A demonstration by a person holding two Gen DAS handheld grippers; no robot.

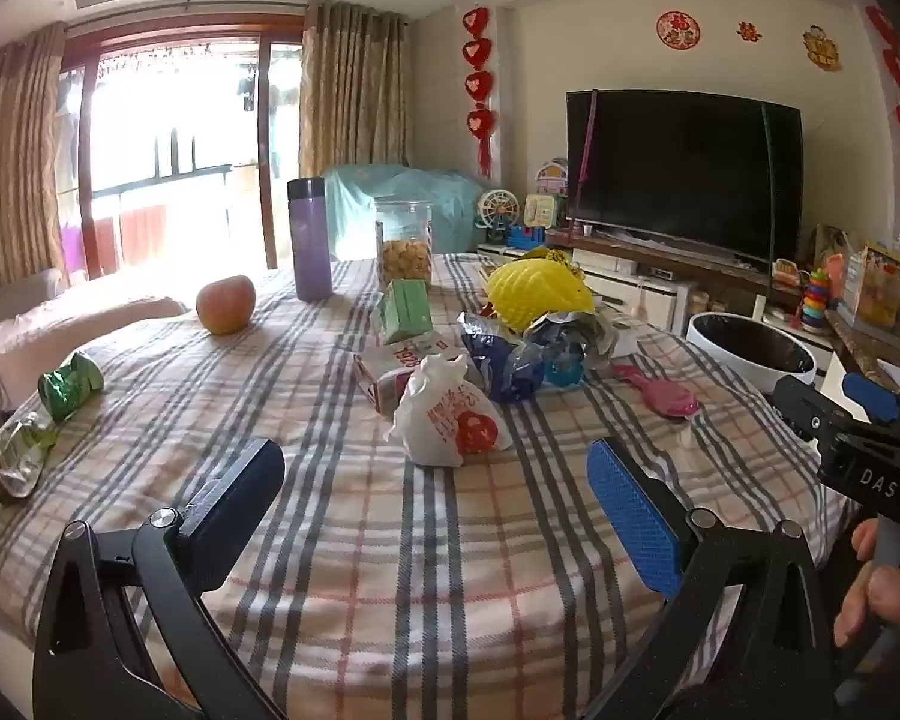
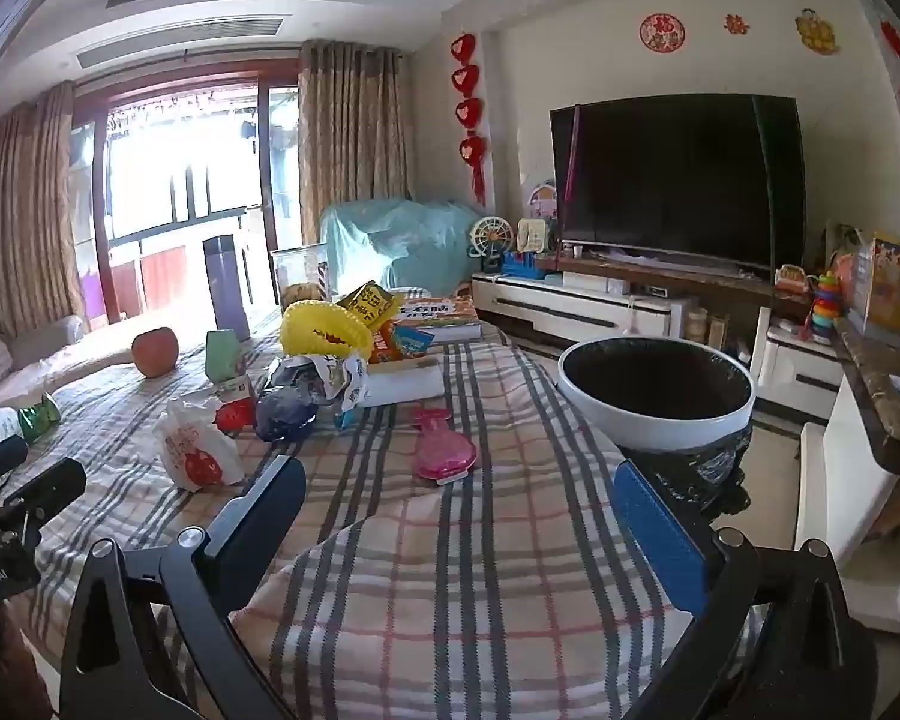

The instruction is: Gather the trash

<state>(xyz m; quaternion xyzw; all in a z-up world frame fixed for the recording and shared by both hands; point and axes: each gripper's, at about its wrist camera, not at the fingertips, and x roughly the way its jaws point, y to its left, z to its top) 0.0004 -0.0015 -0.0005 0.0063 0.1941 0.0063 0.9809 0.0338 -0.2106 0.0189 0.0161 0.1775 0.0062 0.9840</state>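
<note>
Plaid-cloth table point(image 1: 450, 570) | L gripper point(image 1: 435, 486) & R gripper point(image 2: 459, 519) both wide open, empty | white snack bag point(image 1: 447, 420) just ahead of L gripper; bin point(image 2: 657, 390) at table's right edge | risk: crumpled bag slips from pads, or keepers (apple point(image 1: 225, 303)) get binned.

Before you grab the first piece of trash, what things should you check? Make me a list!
1. Left gripper open and empty: ok.
2. Right gripper open and empty: ok.
3. Trash within view: ok, the white bag with red print lies on the table straight ahead of the left gripper.
4. Trash bin ready: ok, it stands beside the table, open on top, with a black liner.
5. Things that are not trash kept apart: ok, the apple and purple bottle sit away from the bag.
6. Room left in the bin: cannot tell, its bottom is hidden.
</note>
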